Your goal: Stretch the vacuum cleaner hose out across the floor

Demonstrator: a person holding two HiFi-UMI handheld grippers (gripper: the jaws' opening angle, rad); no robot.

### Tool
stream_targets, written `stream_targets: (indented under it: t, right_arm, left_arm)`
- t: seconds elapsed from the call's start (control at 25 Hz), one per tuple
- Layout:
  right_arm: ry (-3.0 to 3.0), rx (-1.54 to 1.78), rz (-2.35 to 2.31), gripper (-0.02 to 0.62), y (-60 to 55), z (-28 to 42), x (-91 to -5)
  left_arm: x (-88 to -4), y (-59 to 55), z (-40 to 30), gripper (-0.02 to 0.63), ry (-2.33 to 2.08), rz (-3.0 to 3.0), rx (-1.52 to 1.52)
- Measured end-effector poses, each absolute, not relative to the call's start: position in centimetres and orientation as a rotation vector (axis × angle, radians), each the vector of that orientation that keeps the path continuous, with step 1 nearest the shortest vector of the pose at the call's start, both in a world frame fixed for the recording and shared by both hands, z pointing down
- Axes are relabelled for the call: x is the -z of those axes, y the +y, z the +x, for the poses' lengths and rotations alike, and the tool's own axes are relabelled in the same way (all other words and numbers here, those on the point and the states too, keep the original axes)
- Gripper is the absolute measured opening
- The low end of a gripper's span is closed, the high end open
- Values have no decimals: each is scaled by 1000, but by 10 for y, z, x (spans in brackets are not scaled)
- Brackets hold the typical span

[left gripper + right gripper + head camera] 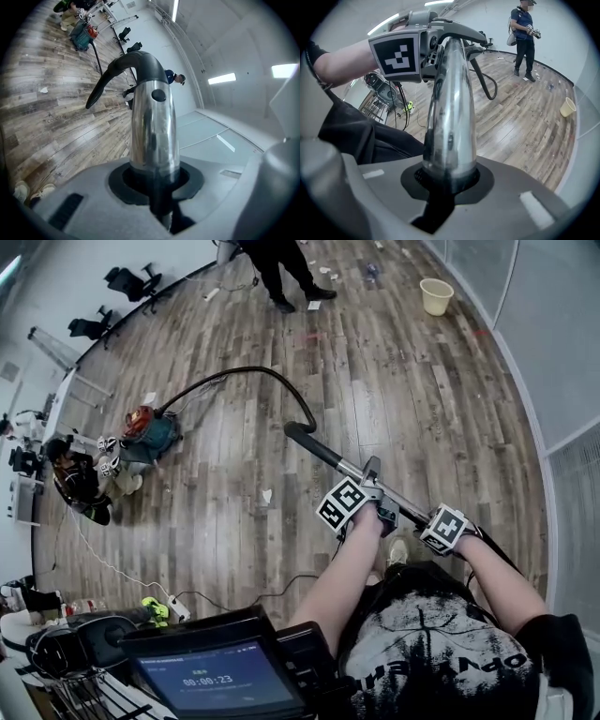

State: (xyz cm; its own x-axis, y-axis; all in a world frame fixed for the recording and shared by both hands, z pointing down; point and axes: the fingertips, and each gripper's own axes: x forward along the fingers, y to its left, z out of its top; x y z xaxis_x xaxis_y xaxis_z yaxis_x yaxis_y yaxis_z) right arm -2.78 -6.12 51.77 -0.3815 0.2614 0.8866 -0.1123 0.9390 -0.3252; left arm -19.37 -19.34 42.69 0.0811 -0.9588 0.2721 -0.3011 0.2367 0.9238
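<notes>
Left gripper (154, 185) and right gripper (447, 180) clamp the stiff, slick metal wand (345, 466); hose (253, 373) looks limp; far-left canister (148, 434) probably drags.

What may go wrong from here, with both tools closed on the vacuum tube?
1. Pulling may tighten the curved hose and drag the vacuum cleaner, which stands beside a crouching person.
2. The smooth metal tube may slip in the left tool or right tool.
</notes>
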Motion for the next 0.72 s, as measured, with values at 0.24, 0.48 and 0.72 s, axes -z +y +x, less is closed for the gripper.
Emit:
stream_targets:
  t: [0.24,0.48,0.72]
  right_arm:
    - [-1900,-425,-41,66,-3,-11,-517]
    - [-1878,-444,30,66,32,22,-525]
    - [-1866,-472,85,66,52,68,-518]
  left_arm:
    - [-430,-143,-172,71,-1368,1290,755]
    - [-442,-115,-133,71,-1301,1314,737]
    - [-436,-102,-81,71,-1249,1338,705]
